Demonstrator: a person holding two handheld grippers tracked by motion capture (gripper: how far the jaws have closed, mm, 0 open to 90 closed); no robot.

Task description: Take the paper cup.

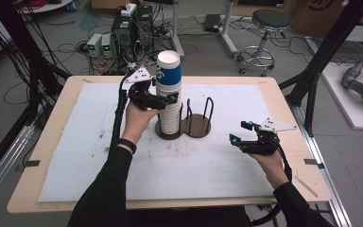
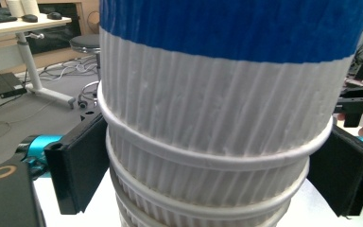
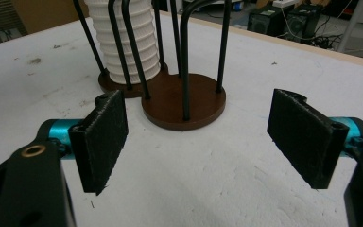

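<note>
Left gripper (image 1: pixel 166 100) clamped on my stacked cups (image 1: pixel 169 94) in holder (image 1: pixel 196 127) | right gripper (image 1: pixel 244 133) apart, empty, hovering over mat (image 1: pixel 194 161).

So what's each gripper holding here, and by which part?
The left gripper has its pads against the rim of the top cup in the cup stack. The right gripper is open and holds nothing.

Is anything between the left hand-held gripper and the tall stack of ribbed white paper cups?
Nothing visible. The left hand-held gripper already has its black pads on either side of the ribbed white cup stack, just below the blue-banded top cup, with no object between.
</note>
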